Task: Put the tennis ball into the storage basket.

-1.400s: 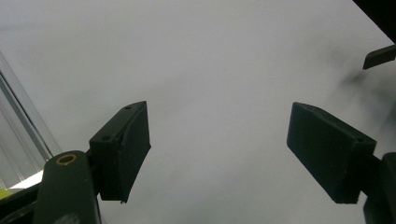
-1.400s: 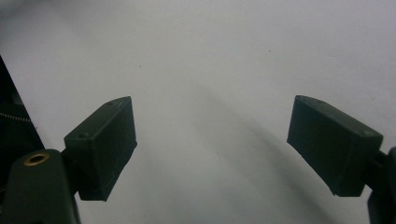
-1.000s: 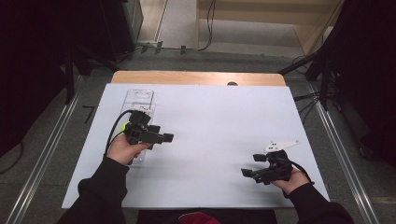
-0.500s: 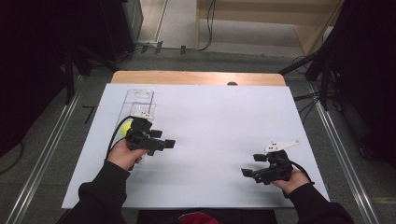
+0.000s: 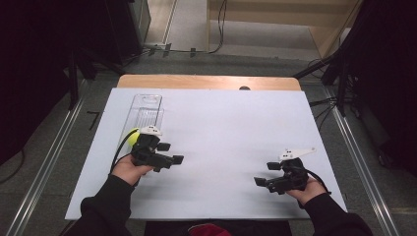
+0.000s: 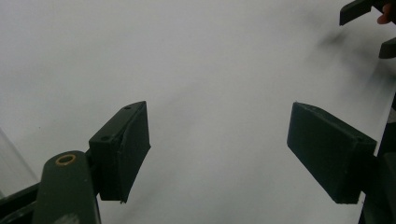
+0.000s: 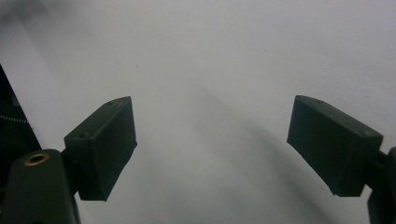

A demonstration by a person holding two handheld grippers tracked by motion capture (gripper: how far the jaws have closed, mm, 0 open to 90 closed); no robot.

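Since the earlier frames, the left gripper [image 5: 169,156] has drawn back toward the person, away from the clear tray [image 5: 144,112], uncovering more of the yellow-green ball [image 5: 134,138] at the tray's near end. Right gripper [image 5: 263,179] is unchanged in position, at roughly 4 o'clock on the white worktop [image 5: 231,128]. Left gripper sits at about 8 o'clock, with the ball just beside it at its 10 o'clock. In the left gripper view, its jaws stand apart with bare worktop between them, holding nothing. In the right gripper view, that gripper's [image 7: 212,144] jaws likewise stand apart and empty. Both grippers point toward the worktop's centre, well apart from each other.
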